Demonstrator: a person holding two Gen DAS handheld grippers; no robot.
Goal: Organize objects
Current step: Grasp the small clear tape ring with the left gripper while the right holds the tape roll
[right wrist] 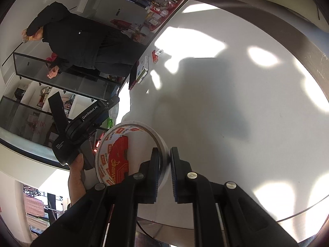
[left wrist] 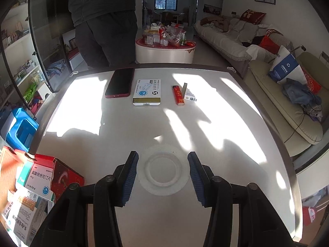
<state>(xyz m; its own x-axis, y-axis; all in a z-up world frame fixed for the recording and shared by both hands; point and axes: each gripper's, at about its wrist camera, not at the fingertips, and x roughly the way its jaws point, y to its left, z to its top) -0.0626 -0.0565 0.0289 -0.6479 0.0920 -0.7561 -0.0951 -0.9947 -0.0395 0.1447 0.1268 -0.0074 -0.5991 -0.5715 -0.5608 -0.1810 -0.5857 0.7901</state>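
Note:
In the left wrist view my left gripper (left wrist: pixel 162 158) has its blue pads (left wrist: pixel 129 177) partly closed on a clear round disc (left wrist: pixel 163 187); the disc's rim meets both pads and it faces the camera above the white table (left wrist: pixel 216 164). At the table's far side lie a red-cased phone (left wrist: pixel 120 82), a white medicine box (left wrist: pixel 147 91), a red lighter (left wrist: pixel 178 95) and a small white box (left wrist: pixel 189 94). In the right wrist view my right gripper (right wrist: pixel 165 164) is shut on the wall of a white tape roll (right wrist: pixel 131 124), held on edge over the table's near left side.
A red box (left wrist: pixel 67 177) holding several medicine boxes stands at the table's near left corner. A person in dark clothes (left wrist: pixel 102 20) stands behind the far edge by a glass cabinet (left wrist: pixel 41 51). A sofa (left wrist: pixel 277 107) runs along the right and a blue stool (left wrist: pixel 20 127) stands left.

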